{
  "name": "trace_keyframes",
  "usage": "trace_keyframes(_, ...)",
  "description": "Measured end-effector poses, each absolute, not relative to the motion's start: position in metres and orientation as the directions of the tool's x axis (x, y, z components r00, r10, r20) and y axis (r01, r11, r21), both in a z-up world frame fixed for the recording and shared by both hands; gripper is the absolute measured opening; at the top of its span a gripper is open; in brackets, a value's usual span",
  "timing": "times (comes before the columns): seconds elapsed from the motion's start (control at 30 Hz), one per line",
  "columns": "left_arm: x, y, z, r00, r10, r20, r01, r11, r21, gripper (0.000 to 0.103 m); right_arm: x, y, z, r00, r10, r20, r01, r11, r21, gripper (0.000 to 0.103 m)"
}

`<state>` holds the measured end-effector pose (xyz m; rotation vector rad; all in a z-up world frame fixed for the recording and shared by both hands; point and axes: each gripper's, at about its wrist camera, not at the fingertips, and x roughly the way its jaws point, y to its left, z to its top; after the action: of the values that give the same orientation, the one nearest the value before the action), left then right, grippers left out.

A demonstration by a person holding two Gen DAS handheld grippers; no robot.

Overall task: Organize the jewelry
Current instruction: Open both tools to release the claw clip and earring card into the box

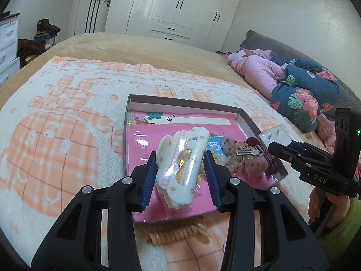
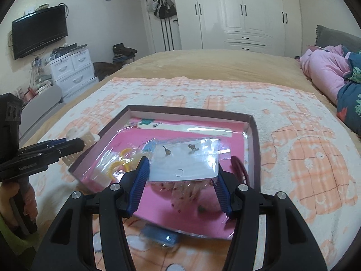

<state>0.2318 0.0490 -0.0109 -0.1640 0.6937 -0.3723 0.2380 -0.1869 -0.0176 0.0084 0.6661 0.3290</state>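
Left tongs are clamped on a white hair claw clip. The clip sits between the blue pads, long axis running roughly along the tongs' pointing direction, tilted up and away. It hangs over the near-left part of the shallow box, not resting on the pink floor as far as I can tell.

Right tongs grip a clear plastic packet with a white card and two small earrings in it. The pads press on the packet's left and right edges; the card lies flat, its wide axis across the jaws. It is also over the box, on the near-right side.

The box lies on the patterned blanket on the bed. Already inside: a frilly hair bow and a dark red clip near the right wall, plus yellow rings in a clear bag on the left.

An orange coil hair tie lies on the blanket just outside the near edge, below the left tongs. A small blue thing sits outside the near edge under the right tongs, too blurred to identify.

Key relation: both loads are above the box's open floor, straight down from each pair of tongs. Judgement: next is lower and let go, claw clip on the left, earring packet on the right. The left hand is nearer the coil tie for the next pick.
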Motion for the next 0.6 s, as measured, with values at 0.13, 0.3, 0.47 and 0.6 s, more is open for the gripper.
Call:
trace_keyframes(0.13,0.242,0.044,-0.013,0.705,-0.382,-0.598,0.279,0.924,-0.261,0.033,0.250,-0.189,-0.022,0.733,0.297,-0.612,-0.281,0.952,0.125,0.053)
trace_keyframes(0.3,0.252,0.040,-0.018,0.697,-0.381,-0.607,0.278,0.924,-0.262,0.033,0.264,-0.188,-0.029,0.727,0.284,-0.625,-0.265,0.956,0.125,0.053)
trace_keyframes(0.47,0.259,0.037,-0.025,0.688,-0.377,-0.620,0.273,0.926,-0.261,0.033,0.277,-0.186,-0.037,0.710,0.269,-0.650,-0.244,0.961,0.132,0.053)
trace_keyframes(0.6,0.262,0.035,-0.029,0.681,-0.372,-0.631,0.270,0.928,-0.256,0.033,0.285,-0.183,-0.047,0.691,0.254,-0.677,-0.230,0.965,0.127,0.053)
